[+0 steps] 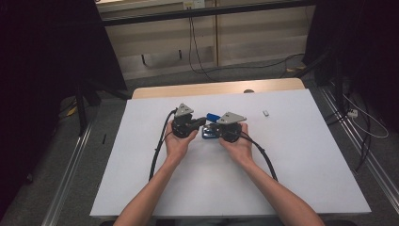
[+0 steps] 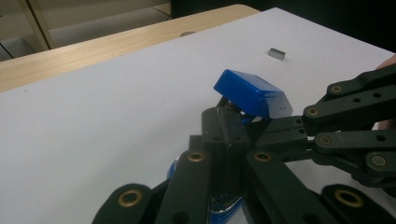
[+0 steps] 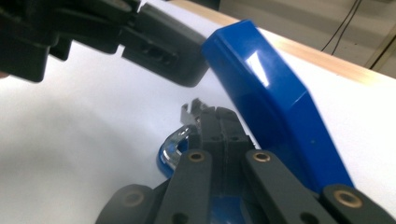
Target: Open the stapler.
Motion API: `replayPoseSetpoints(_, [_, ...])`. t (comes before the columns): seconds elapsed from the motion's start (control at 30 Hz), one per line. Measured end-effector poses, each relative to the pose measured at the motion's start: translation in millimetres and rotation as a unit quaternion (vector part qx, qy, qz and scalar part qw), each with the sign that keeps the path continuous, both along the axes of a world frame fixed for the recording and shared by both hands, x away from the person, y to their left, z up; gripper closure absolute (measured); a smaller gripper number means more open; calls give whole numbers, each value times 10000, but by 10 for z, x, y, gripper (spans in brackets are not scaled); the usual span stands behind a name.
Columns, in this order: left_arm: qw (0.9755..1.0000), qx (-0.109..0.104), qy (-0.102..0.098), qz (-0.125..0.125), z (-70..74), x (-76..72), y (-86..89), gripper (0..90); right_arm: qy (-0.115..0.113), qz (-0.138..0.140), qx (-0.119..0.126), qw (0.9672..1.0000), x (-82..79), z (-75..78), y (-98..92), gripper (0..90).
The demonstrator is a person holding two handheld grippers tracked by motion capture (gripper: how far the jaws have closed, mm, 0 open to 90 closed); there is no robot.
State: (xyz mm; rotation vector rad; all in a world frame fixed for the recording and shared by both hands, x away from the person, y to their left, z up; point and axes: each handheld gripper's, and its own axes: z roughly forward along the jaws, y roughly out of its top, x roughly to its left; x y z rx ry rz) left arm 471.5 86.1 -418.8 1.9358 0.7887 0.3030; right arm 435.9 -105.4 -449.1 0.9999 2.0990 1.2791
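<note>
Crowding the blue stapler (image 1: 211, 125), both tools — left (image 1: 201, 120), right (image 1: 212, 128) — clenched on it, base mostly hidden.

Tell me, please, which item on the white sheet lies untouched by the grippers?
The small grey block, alone toward the far right; the blue stapler is gripped in the middle.

Both forearms in from below, L gripper (image 1: 200, 121) & R gripper (image 1: 212, 128) shut, tips nearly meeting mid-table.

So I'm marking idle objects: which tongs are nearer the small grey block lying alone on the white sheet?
Right. The right tongs sit left of and nearer the person than the small grey block; the left tongs lie farther left again.
</note>
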Motion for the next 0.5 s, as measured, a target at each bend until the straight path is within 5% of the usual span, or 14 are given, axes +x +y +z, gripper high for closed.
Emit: replayPoseSetpoints(0.5, [9999, 82, 147, -24, -114, 49, -32, 900, -185, -179, 38, 9997, -15, -4, 1, 900])
